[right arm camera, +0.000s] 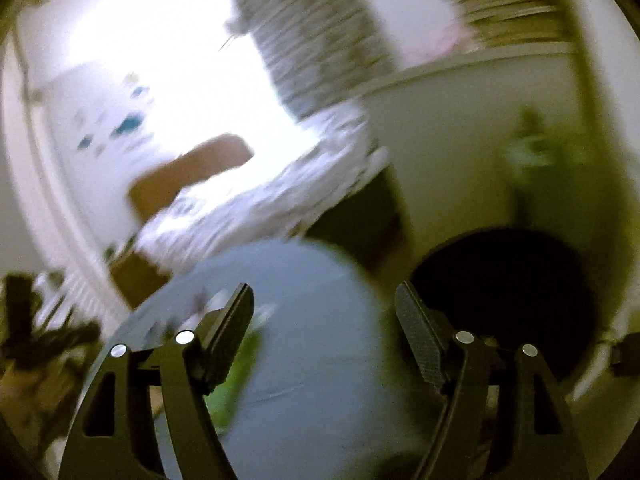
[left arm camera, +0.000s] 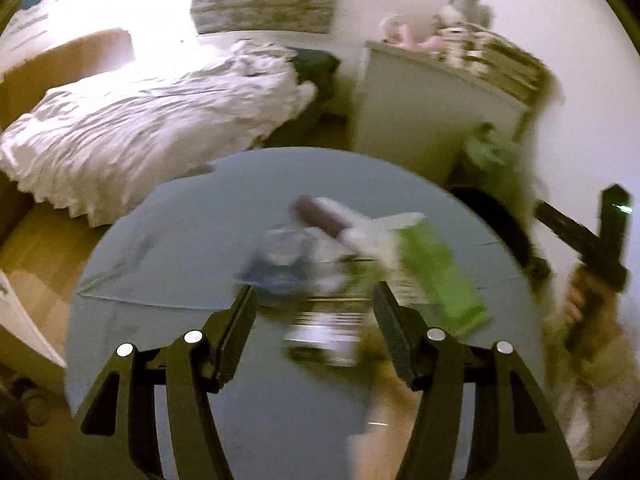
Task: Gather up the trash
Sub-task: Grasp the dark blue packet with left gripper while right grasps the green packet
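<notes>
A heap of trash lies on the round table with the blue cloth: a green packet, a dark brown tube, a clear plastic cup and a striped wrapper, all blurred. My left gripper is open above the heap; the striped wrapper shows between its fingers with gaps on both sides. At the right edge a hand holds my right gripper. In the right wrist view my right gripper is open and empty over the blue table, with the green packet behind its left finger.
A round black bin stands right of the table, beside a white cabinet with something green at its foot. A bed with a rumpled white duvet lies behind the table on the left. The floor is wooden.
</notes>
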The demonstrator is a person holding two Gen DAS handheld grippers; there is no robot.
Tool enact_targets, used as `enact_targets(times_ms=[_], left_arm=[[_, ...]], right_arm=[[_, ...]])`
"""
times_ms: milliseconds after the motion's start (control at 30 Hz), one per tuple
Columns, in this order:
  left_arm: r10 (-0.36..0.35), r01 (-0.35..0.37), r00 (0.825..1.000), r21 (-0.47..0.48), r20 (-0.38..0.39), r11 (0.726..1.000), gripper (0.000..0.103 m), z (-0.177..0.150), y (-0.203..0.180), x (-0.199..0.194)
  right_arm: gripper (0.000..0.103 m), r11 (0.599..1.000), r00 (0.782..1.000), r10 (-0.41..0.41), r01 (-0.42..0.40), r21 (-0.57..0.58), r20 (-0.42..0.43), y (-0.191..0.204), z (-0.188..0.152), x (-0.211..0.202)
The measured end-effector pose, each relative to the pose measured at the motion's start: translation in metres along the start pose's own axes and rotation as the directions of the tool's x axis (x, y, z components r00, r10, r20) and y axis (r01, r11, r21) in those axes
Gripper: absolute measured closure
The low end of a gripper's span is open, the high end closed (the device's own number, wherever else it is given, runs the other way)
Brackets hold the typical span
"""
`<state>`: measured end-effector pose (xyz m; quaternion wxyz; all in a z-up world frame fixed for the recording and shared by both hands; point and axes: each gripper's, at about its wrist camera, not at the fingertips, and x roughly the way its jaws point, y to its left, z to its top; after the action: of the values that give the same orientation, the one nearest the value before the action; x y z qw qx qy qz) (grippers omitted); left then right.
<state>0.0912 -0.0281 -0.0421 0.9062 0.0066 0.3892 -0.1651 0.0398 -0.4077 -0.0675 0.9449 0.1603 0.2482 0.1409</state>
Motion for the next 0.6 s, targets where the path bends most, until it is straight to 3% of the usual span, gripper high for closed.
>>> enact_targets(times_ms=[100, 233, 367, 533, 600], left_arm=[[-0.011, 0.011, 1.000, 0.026, -0.007, 1.000, 0.043, 0.006, 0.015, 0.022], [-0.035, 0.037, 0.999, 0.085, -0.030, 0.996, 0.043, 0.009, 0.019, 0.052], [0.000, 0.012, 0.996, 0.128, -0.089, 0.992, 0.043, 0.011, 0.019, 0.084], [-0.012, 0.027, 0.991, 0.111, -0.130, 0.993, 0.043, 0.015, 0.026, 0.112], [0.005, 0.011, 0.994, 0.139, -0.113, 0.990, 0.045, 0.016, 0.021, 0.114]], right_arm=[[0.030, 0.992, 0.987, 0.007, -0.026, -0.121, -0.160, 0.059, -0.011, 0.030], [0.030, 0.974, 0.940, -0.082, 0.004, -0.227, -0.333, 0.107, -0.033, 0.068], [0.030, 0.968, 0.900, -0.149, 0.047, -0.247, -0.411, 0.122, -0.051, 0.088], [0.031, 0.939, 0.873, -0.220, 0.068, -0.337, -0.436, 0.139, -0.063, 0.098], [0.036, 0.940, 0.857, -0.228, 0.070, -0.335, -0.461, 0.134, -0.066, 0.104]])
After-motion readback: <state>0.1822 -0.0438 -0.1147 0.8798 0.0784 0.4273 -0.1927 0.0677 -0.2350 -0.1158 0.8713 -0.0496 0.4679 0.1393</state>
